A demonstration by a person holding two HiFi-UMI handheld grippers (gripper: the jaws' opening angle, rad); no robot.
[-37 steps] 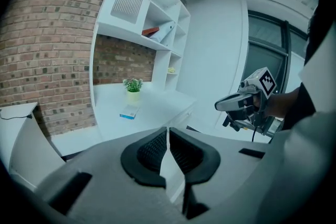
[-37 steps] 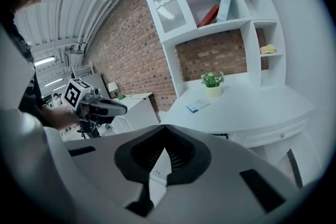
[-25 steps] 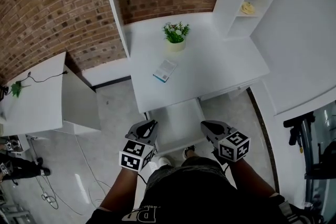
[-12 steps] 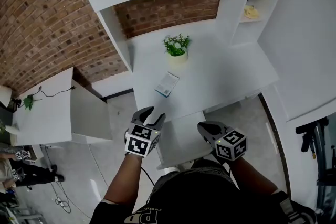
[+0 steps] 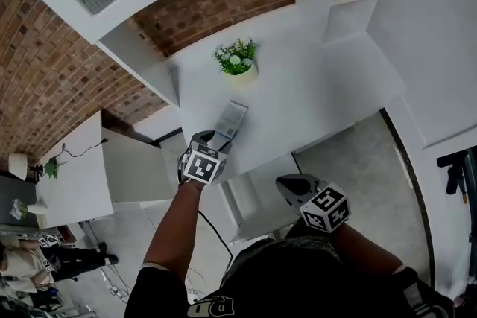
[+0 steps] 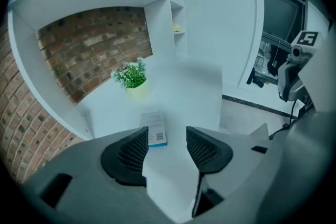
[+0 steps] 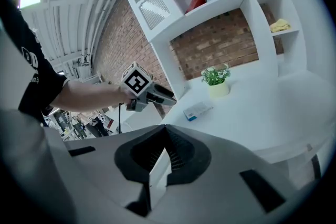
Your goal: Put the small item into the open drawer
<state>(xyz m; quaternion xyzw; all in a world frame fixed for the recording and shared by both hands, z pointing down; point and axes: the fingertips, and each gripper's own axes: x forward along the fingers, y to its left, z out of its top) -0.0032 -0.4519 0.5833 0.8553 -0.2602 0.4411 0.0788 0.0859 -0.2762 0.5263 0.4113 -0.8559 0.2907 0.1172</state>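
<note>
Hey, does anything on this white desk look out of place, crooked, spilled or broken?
Only the small white-and-blue cardboard box stands out: it lies askew to the front edge of the white desk, close to that edge. The green potted plant stands upright, and nothing looks spilled or damaged.

Potted plant (image 5: 237,60) on white desk (image 5: 320,97)

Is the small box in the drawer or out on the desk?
Out. The small box lies flat on the white desk, near the potted plant, not in the open drawer below.
</note>
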